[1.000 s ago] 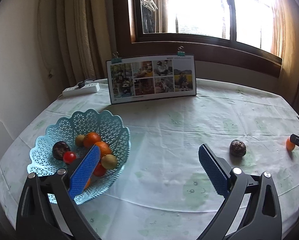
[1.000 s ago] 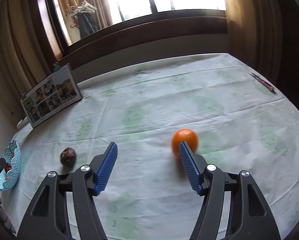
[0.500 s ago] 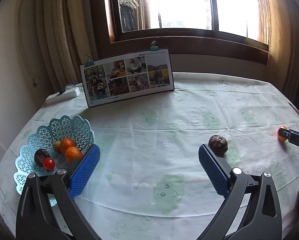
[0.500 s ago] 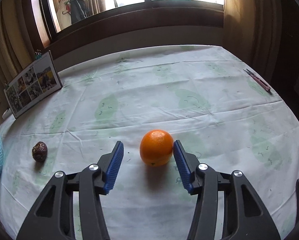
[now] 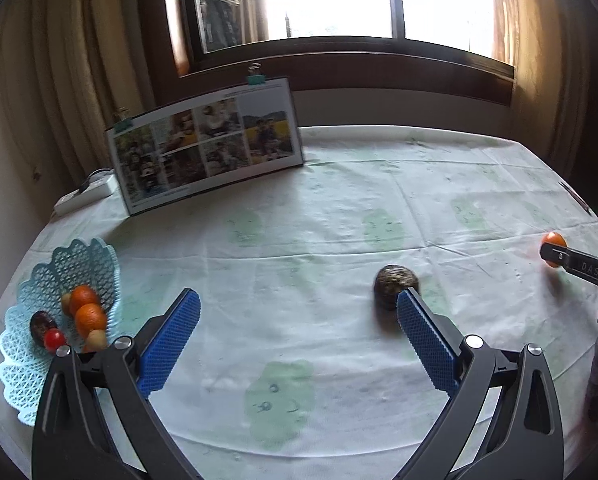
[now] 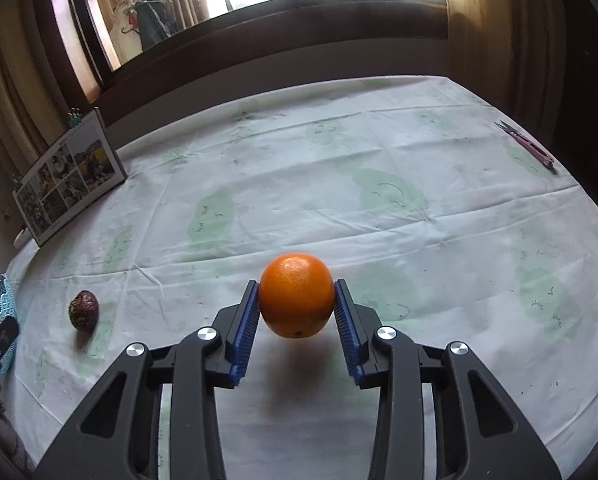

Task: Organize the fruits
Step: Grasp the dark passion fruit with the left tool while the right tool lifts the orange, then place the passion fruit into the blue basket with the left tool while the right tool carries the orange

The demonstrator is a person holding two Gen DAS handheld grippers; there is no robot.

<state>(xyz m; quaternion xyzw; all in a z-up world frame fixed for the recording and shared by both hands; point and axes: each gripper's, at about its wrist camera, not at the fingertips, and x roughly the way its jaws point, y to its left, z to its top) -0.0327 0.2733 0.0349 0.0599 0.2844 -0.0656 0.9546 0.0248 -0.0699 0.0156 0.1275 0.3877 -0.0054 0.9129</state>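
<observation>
presently, item by item. right tool (image 6: 295, 302): blue ribbed pads pressed against both sides of an orange (image 6: 295, 295), pinching it; the fruit's shadow falls on the cloth beneath, and whether it touches the counter cannot be told. left tool (image 5: 299, 332): spread wide, nothing between its pads, hovering over the counter (image 5: 339, 224). dark wrinkled fruit (image 5: 395, 291): lying on the cloth, just beyond the tip of the left tool's right-hand pad; whether they touch cannot be told. pale blue lattice basket (image 5: 27, 364): at the counter's left edge, holding two orange fruits, a small red one, a dark one and pale yellowish ones. photo board (image 5: 207, 152): standing tilted back at the far side, held with clips. white power strip (image 5: 85, 194): behind the board's left end. small pink snips (image 6: 527, 146): on the far right of the cloth, well apart from the fruit. cloth: white with faded green patches.
</observation>
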